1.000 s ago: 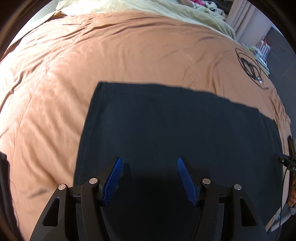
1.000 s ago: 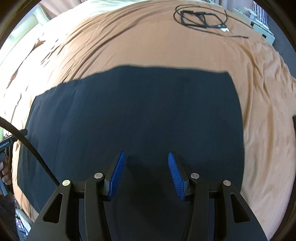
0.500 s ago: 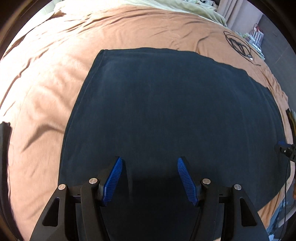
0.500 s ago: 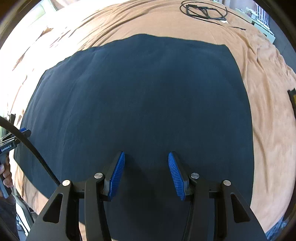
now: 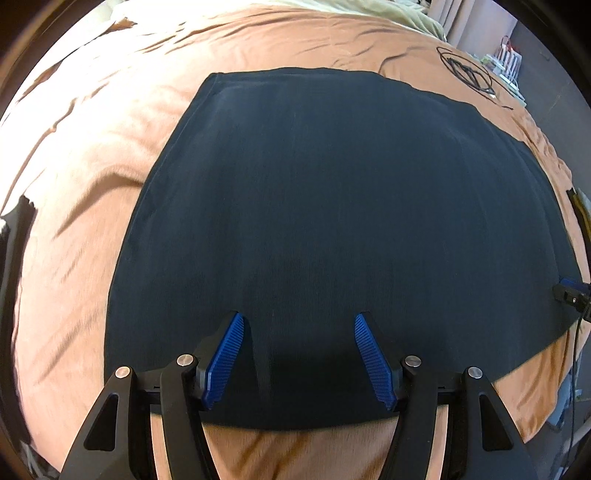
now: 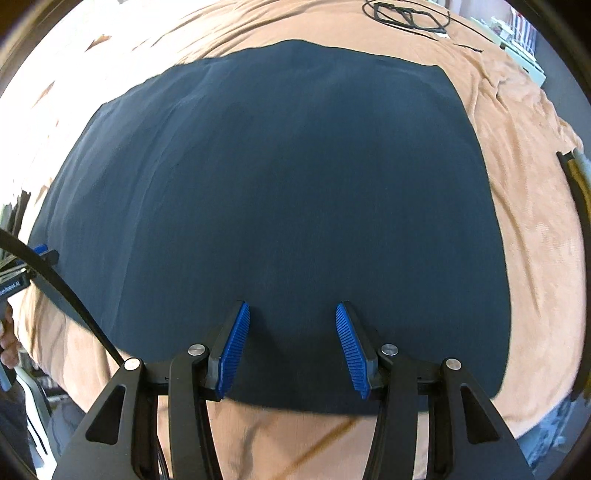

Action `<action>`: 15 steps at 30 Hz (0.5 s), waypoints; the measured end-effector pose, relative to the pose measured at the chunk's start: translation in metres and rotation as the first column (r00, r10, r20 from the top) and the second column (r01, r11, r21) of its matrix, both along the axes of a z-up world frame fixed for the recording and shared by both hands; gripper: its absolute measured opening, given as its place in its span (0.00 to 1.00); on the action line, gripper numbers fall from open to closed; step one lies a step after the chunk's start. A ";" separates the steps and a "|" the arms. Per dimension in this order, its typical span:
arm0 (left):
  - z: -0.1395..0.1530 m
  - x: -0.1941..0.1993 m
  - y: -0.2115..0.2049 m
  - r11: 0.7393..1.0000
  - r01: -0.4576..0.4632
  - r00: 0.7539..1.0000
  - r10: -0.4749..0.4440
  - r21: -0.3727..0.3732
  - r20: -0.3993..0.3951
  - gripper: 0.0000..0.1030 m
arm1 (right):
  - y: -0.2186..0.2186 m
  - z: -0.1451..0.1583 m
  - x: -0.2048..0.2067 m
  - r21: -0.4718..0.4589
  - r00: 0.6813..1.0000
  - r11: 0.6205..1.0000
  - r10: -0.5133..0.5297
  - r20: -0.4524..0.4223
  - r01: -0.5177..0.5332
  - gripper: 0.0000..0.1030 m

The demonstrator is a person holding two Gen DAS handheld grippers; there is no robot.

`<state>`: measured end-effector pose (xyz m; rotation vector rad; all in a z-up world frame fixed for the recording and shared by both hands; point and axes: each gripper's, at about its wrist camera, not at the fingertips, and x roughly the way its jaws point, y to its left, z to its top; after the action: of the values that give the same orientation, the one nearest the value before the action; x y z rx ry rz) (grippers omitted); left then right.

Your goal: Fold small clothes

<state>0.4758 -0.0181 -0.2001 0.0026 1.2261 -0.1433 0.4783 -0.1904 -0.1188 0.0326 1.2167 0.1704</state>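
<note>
A dark navy garment (image 5: 332,221) lies flat and smooth on an orange-brown bedspread (image 5: 85,177); it also fills the right wrist view (image 6: 295,192). My left gripper (image 5: 299,321) is open and empty, its blue pads hovering over the garment's near edge on the left half. My right gripper (image 6: 291,310) is open and empty over the near edge on the right half. The tip of the right gripper shows at the right border of the left wrist view (image 5: 570,293), and the left gripper shows at the left border of the right wrist view (image 6: 22,269).
A coil of black cable (image 6: 406,16) lies on the bedspread (image 6: 524,184) beyond the garment's far right corner, also in the left wrist view (image 5: 467,70). Pale bedding (image 5: 369,7) lies at the far end. Shelves with items (image 5: 509,62) stand past the bed.
Both grippers have pulled back toward the near side of the bed. The garment's near edge and the bedspread below it have come into view. Both stay open.
</note>
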 end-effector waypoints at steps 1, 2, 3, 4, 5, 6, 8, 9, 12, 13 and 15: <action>0.000 -0.005 0.001 1.000 0.006 1.000 -0.006 -0.004 -0.002 0.63 | 0.004 0.001 -0.004 -0.008 1.000 1.000 0.022 -0.007 -0.022 0.46; 0.000 -0.009 0.002 1.000 0.008 1.000 -0.008 -0.009 -0.004 0.63 | 0.008 0.003 -0.006 -0.008 0.999 0.999 0.039 -0.011 -0.039 0.46; 0.001 -0.014 0.004 1.000 0.005 1.000 -0.006 -0.016 -0.005 0.63 | 0.011 0.004 -0.010 -0.011 0.998 0.998 0.056 -0.012 -0.056 0.46; 0.001 -0.019 0.006 1.000 0.001 1.000 -0.001 -0.027 -0.006 0.63 | 0.015 0.005 -0.012 -0.019 0.998 0.997 0.068 -0.013 -0.068 0.46; 0.001 -0.025 0.008 0.999 0.001 1.000 -0.002 -0.037 -0.007 0.63 | 0.018 0.007 -0.014 -0.021 0.997 0.997 0.076 -0.013 -0.076 0.46; 0.001 -0.029 0.010 0.999 0.003 1.000 -0.003 -0.040 -0.005 0.63 | 0.021 0.009 -0.013 -0.016 0.997 0.997 0.081 -0.011 -0.081 0.45; 0.002 -0.040 0.013 0.999 0.003 1.000 -0.003 -0.053 0.000 0.63 | 0.028 0.017 -0.015 0.008 0.996 0.996 0.092 0.002 -0.092 0.45; 0.003 -0.042 0.015 0.998 0.000 1.000 0.000 -0.059 0.001 0.63 | 0.031 0.020 -0.013 0.015 0.995 0.995 0.096 0.010 -0.096 0.45; 0.008 -0.050 0.023 0.995 -0.026 1.000 0.027 -0.098 0.005 0.63 | 0.039 0.033 -0.012 0.047 0.993 0.993 0.107 0.040 -0.109 0.45; 0.010 -0.052 0.027 0.993 -0.039 0.999 0.040 -0.114 0.005 0.63 | 0.043 0.035 -0.010 0.061 0.993 0.992 0.111 0.048 -0.114 0.45; 0.016 -0.056 0.038 0.986 -0.073 0.997 0.076 -0.147 0.016 0.63 | 0.049 0.038 -0.008 0.086 0.991 0.989 0.118 0.066 -0.124 0.45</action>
<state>0.4201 0.0204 -0.1842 -0.1686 1.1899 -0.1668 0.4699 -0.1418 -0.0812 0.0322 1.1502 0.3303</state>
